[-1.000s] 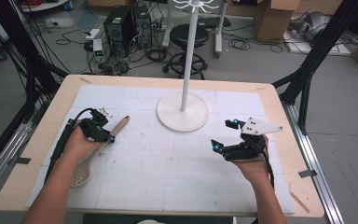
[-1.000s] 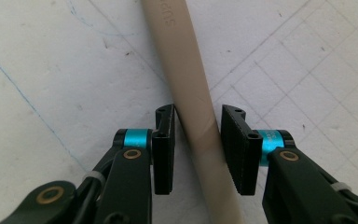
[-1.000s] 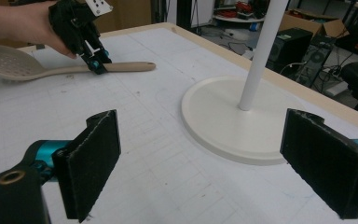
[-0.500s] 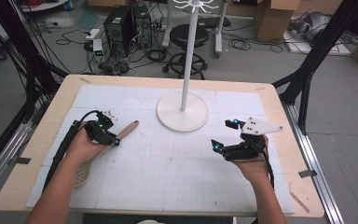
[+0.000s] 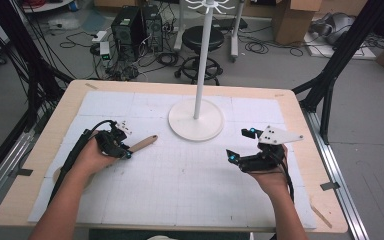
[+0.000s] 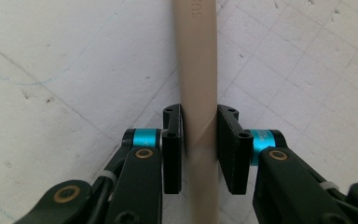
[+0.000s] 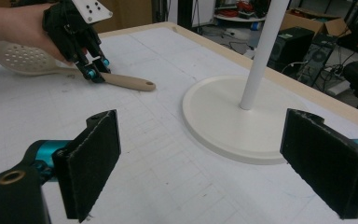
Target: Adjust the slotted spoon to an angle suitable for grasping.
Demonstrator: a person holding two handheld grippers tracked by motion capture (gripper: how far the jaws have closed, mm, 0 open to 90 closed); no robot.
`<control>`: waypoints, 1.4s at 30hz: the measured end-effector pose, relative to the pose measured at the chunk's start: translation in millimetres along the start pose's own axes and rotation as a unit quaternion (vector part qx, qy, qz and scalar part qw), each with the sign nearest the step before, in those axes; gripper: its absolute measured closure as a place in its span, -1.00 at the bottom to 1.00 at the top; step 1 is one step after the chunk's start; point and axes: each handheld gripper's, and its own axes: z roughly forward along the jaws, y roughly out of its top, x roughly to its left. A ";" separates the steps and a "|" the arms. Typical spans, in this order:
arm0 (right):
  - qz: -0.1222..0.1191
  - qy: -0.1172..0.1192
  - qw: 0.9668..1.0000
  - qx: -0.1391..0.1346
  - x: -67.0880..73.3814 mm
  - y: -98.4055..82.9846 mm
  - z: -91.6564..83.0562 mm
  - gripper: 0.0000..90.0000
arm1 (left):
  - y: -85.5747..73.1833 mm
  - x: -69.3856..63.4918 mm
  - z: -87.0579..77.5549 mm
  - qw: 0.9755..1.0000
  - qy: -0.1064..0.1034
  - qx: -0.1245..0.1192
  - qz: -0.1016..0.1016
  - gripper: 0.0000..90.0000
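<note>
On the table's left side, the left claw (image 5: 122,148) straddles the handle of a slotted spoon (image 6: 198,70) lying flat — jaws close alongside, seemingly not yet clamped. The right claw (image 5: 241,146) waits wide apart beside the white stand (image 5: 196,120) — lifting apparently remains.

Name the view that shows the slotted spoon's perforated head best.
The right gripper view: the slotted spoon lies there whole, holes visible, behind the left gripper. The left gripper view gives just its handle between the jaws; the high view has the head mostly under the forearm.
</note>
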 end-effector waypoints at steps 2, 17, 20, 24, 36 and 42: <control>0.000 0.001 1.000 0.001 0.3 -0.3 0.5 -0.77 | -0.1 0.1 -0.1 1.000 -0.001 0.001 0.003 0.61; 0.001 0.002 1.000 0.004 0.6 -0.9 2.6 -0.77 | -0.4 4.4 1.0 1.000 -0.013 0.006 -0.002 0.31; -0.001 0.003 1.000 0.006 0.8 -0.9 3.7 -0.77 | 1.0 2.6 2.0 1.000 -0.011 0.005 -0.007 0.33; -0.002 0.005 1.000 0.009 1.7 -0.7 5.6 -0.77 | 5.5 -0.6 2.0 1.000 -0.005 0.014 0.003 0.58; 0.004 0.002 1.000 0.003 -1.3 -0.8 4.5 -0.77 | 11.2 -3.9 -36.7 0.997 -0.013 -0.079 0.010 0.62; 0.010 0.001 1.000 -0.002 -2.7 -0.6 5.0 -0.77 | 19.8 -6.7 -84.4 0.987 -0.022 -0.161 0.015 0.62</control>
